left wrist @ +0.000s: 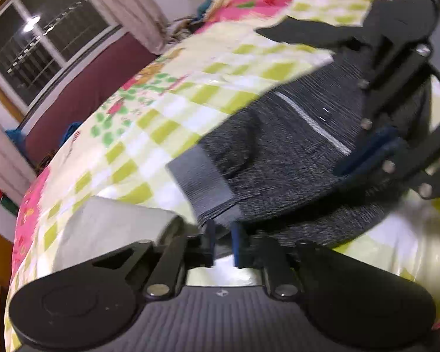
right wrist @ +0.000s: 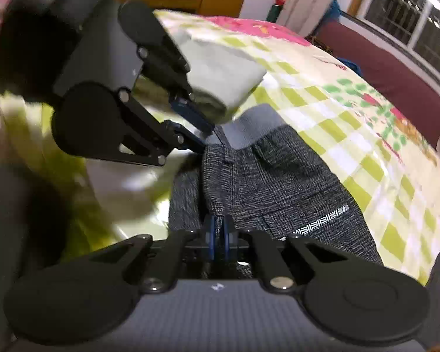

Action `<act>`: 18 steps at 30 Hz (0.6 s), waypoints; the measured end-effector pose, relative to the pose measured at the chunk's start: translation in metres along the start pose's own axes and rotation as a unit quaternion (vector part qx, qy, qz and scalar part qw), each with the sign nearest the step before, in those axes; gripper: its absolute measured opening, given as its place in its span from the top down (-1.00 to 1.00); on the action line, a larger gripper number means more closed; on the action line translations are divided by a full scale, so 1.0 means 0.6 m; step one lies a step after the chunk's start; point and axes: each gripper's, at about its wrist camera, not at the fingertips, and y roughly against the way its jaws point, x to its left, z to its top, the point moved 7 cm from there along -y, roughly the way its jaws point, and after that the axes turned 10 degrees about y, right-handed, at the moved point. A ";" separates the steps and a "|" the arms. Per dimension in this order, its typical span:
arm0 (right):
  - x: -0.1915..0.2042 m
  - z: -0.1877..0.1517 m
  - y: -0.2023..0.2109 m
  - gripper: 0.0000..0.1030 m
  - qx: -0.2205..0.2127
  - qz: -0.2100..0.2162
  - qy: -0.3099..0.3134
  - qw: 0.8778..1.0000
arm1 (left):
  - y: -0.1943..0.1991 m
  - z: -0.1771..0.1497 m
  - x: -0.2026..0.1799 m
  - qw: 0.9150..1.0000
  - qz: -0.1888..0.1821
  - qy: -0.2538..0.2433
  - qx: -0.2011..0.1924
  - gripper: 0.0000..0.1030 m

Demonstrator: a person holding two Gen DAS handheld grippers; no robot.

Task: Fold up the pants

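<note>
Dark grey heathered pants (left wrist: 278,158) with a lighter grey waistband (left wrist: 199,176) lie bunched on a bed. A pale patterned stripe (right wrist: 322,220) marks a pocket. My left gripper (left wrist: 224,234) is shut on the near corner of the waistband. In the right wrist view the left gripper (right wrist: 206,138) reaches that same corner from the upper left. My right gripper (right wrist: 219,231) is shut on a raised fold of the pants fabric (right wrist: 267,182). From the left wrist view the right gripper (left wrist: 363,152) comes in from the right, over the pocket area.
The bed cover (left wrist: 176,94) is a green-and-white check quilt with pink patches. A folded pale grey garment (right wrist: 223,70) lies beside the waistband. Dark cloth (left wrist: 308,32) lies farther along the bed. A maroon panel and a window (left wrist: 38,47) stand beyond the far side.
</note>
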 end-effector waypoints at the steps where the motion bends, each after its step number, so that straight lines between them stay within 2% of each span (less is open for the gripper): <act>1: 0.000 0.004 0.005 0.87 -0.004 0.003 -0.008 1.000 | 0.006 0.003 0.010 1.000 0.009 0.010 -0.005 0.54; 5: 0.003 0.023 0.015 0.87 -0.025 0.015 -0.047 0.998 | 0.014 0.010 0.032 0.998 0.020 0.048 -0.020 0.54; 8: 0.005 0.025 0.003 0.87 -0.034 0.018 -0.082 0.996 | -0.005 -0.007 0.023 0.998 0.029 0.057 -0.005 0.54; 11: 0.029 -0.010 -0.050 0.75 0.019 0.039 -0.079 0.996 | -0.007 -0.014 0.019 0.997 0.026 0.079 0.008 0.54; 12: 0.033 -0.013 -0.051 0.75 0.014 0.037 -0.070 0.997 | -0.005 -0.011 0.013 0.997 0.013 0.080 0.014 0.54; 13: 0.031 -0.011 -0.042 0.75 0.006 0.038 -0.067 0.997 | -0.007 -0.012 0.002 0.997 -0.003 0.078 0.026 0.58; 16: -0.004 -0.013 0.010 0.67 -0.016 0.047 -0.115 0.992 | -0.034 -0.030 -0.029 0.997 0.033 0.024 0.062 0.65; 18: -0.046 -0.029 0.061 0.65 -0.034 0.021 -0.137 0.990 | -0.030 -0.026 -0.029 0.997 0.042 0.029 0.061 0.66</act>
